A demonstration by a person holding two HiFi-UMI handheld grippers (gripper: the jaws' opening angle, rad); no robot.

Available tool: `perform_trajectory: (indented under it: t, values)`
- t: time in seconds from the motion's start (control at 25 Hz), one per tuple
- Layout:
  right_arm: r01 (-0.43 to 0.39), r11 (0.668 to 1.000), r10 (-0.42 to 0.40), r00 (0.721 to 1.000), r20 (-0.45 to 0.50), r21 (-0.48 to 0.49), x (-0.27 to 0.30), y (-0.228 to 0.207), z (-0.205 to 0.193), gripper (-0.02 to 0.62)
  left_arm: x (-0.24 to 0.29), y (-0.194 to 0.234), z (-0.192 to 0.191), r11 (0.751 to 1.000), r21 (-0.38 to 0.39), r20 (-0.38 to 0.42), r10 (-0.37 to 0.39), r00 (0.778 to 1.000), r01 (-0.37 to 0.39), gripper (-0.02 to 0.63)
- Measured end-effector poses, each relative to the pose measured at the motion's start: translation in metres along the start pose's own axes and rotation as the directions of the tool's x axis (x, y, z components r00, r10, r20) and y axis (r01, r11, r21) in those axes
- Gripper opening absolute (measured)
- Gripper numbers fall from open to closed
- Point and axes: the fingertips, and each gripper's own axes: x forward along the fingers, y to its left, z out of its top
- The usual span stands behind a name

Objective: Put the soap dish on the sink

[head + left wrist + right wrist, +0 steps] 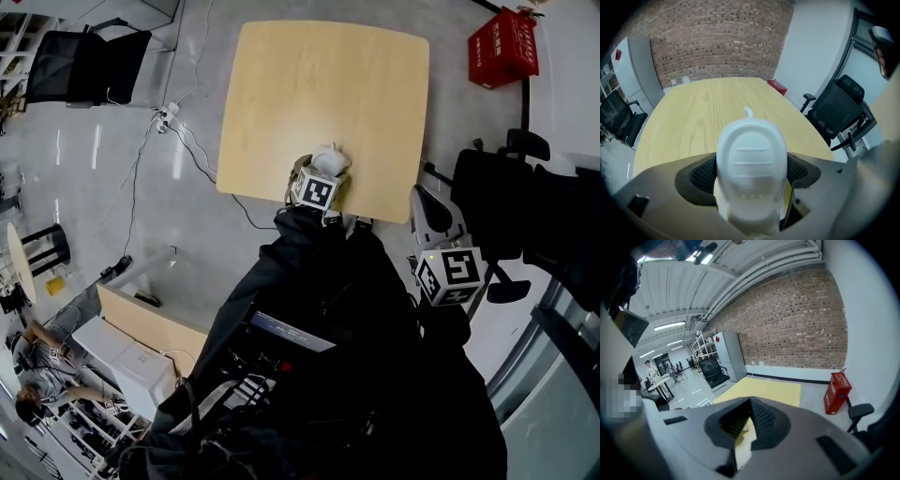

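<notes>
Gripping the soap dish in our left gripper, jaws pinching both its sides, probably so it can't slip. Our right gripper hangs off to the side, pressed together on nothing. The dish hovers over the table, near its front edge, and we see no sink anywhere.

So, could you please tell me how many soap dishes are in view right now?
1: the white soap dish, clamped in the left tool over the near edge of the wooden table. The right tool holds none; the person's dark clothing may hide others.
</notes>
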Motion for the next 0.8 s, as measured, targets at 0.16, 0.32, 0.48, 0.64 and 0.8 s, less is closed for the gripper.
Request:
perform_trajectory:
  t: [0.16, 0.32, 0.48, 0.64, 0.8]
  values:
    - [-0.014, 1.000, 0.014, 1.000, -0.002, -0.001, 0.001, 0.000, -0.002, 0.006, 0.005, -0.001, 0.002, 1.000, 0.001, 0.011, 0.012, 1.000, -0.012, 0.437]
    - [-0.019, 1.000, 0.019, 1.000, -0.012, -0.007, 0.001, 0.003, -0.005, 0.006, 0.007, 0.001, 0.004, 0.999, 0.040, 0.011, 0.034, 0.999, -0.035, 0.437]
    - [-0.017, 1.000, 0.017, 1.000, -0.018, -0.011, -0.002, 0.003, -0.006, 0.006, 0.009, 0.000, 0.003, 0.996, 0.080, 0.005, 0.047, 0.999, -0.047, 0.437]
    - [-0.017, 1.000, 0.017, 1.000, -0.021, -0.019, -0.005, 0.004, -0.008, 0.006, 0.011, -0.002, 0.000, 0.994, 0.103, 0.004, 0.047, 0.999, -0.047, 0.437]
    - [-0.015, 1.000, 0.015, 1.000, -0.019, -0.019, -0.008, 0.000, -0.011, 0.006, 0.008, -0.005, 0.004, 0.993, 0.108, 0.035, 0.043, 0.998, -0.046, 0.438]
